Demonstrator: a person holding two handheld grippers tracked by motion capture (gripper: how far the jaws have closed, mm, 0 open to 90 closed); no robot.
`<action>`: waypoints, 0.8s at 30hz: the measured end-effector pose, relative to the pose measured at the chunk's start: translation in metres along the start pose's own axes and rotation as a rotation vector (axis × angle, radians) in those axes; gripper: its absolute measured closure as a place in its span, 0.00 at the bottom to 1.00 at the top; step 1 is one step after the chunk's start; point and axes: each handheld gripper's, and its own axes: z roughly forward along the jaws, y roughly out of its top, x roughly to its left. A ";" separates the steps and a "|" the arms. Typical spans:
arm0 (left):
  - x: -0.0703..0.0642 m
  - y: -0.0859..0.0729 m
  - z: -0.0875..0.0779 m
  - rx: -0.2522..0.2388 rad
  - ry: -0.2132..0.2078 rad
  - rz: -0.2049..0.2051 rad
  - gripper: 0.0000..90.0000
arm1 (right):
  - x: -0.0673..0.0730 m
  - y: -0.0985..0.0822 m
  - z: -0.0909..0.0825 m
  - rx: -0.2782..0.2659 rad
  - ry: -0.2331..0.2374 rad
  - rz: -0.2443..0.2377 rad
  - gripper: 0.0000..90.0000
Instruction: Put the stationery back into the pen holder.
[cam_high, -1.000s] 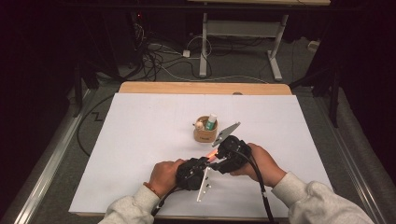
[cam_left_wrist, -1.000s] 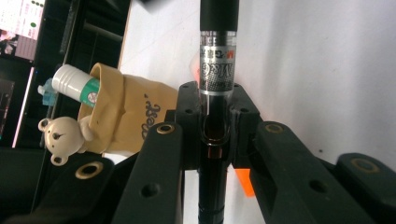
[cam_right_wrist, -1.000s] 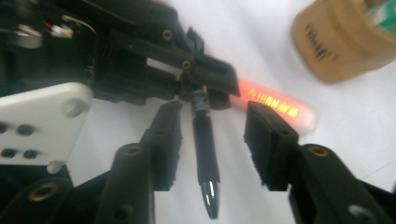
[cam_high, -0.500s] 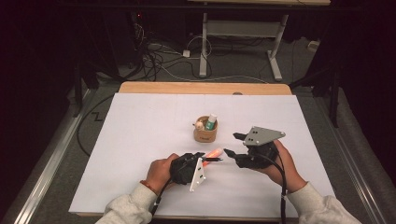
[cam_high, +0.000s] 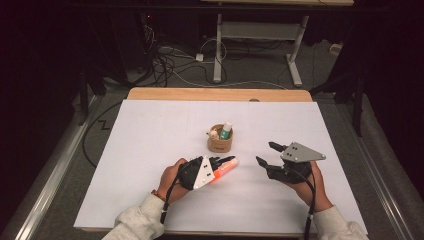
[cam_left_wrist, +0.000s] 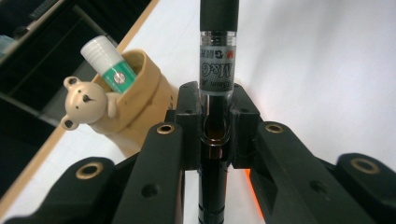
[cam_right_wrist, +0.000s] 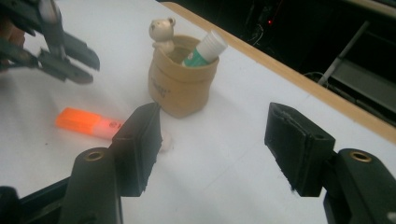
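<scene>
Now the white counter (cam_high: 150, 150) spreads wide, the bear-faced cup (cam_high: 220, 142) mid-counter holding 1 green tube (cam_high: 226, 131). The right gripper (cam_high: 265, 155), fingers just spreading, grasps nothing. The left gripper (cam_high: 220, 162) clenches the black pen (cam_left_wrist: 217, 56); an orange highlighter (cam_right_wrist: 88, 123) lies beside the cup.

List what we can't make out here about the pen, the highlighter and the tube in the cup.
Pen: left gripper view, far end cut off by the top edge; lower barrel hidden between the jaws.
Highlighter: right gripper view, a jaw covers its middle.
Tube: right gripper view, the cup wall hides its lower half; label too small to read.
</scene>
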 end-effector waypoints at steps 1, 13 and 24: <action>0.003 0.000 -0.001 -0.021 -0.009 -0.026 0.85 | -0.001 -0.003 -0.001 -0.001 -0.001 0.003 0.41; 0.036 0.007 -0.007 -0.230 -0.096 -0.292 0.85 | 0.001 -0.031 -0.006 0.042 0.008 0.024 0.40; 0.068 0.022 0.015 -0.334 -0.144 -0.429 0.85 | 0.008 -0.038 -0.003 0.074 0.034 -0.001 0.40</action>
